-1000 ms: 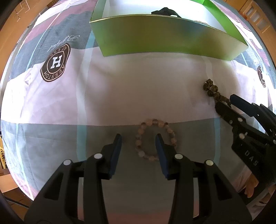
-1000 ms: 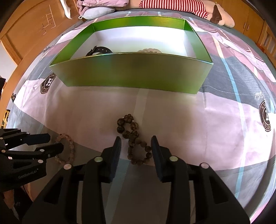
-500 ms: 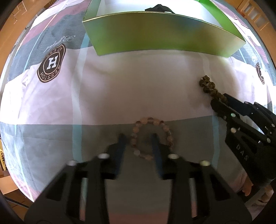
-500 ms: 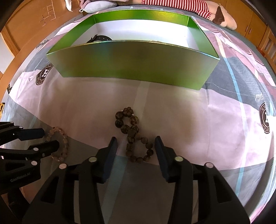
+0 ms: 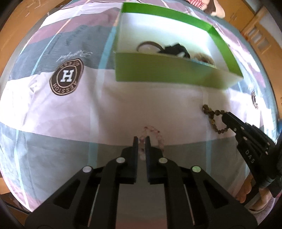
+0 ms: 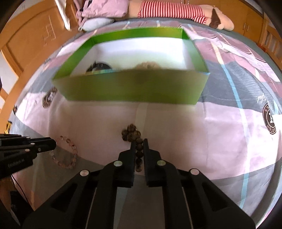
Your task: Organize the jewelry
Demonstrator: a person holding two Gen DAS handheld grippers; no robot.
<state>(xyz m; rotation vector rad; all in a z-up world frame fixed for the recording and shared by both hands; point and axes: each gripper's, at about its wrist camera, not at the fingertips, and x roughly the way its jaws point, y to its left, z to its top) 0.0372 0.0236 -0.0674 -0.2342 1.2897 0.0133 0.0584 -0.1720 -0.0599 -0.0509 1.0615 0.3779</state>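
Left hand-held gripper pinching the pale pink bead bracelet on one side of its ring; narrow gap between the fingers, a few beads caught in it, rest of the ring lying just right of the fingertips on the bed sheet. Seen from the right wrist camera as a loop of pinkish beads hanging out below the left fingertips, resting on the sheet.

Right hand-held gripper pressed together on the dark brown bead bracelet; several beads in one line between the two fingers, a bunched cluster of beads just ahead of the fingertips. In the left wrist view, the same dark bracelet at the tip of the right tool, far to the right of the left fingers, its loop partly on the sheet.

Green box straight ahead of both tools, well apart from the fingertips, open on top, white inside. Inside it, near the front wall: a dark strap-like piece, a thin brownish ring, and a light beaded piece, all partly hidden by the wall and blurred.

Round brown logo printed on the sheet, ahead and left of the left fingers. Beyond the box, at the head of the bed, a plush toy with red-striped clothing.
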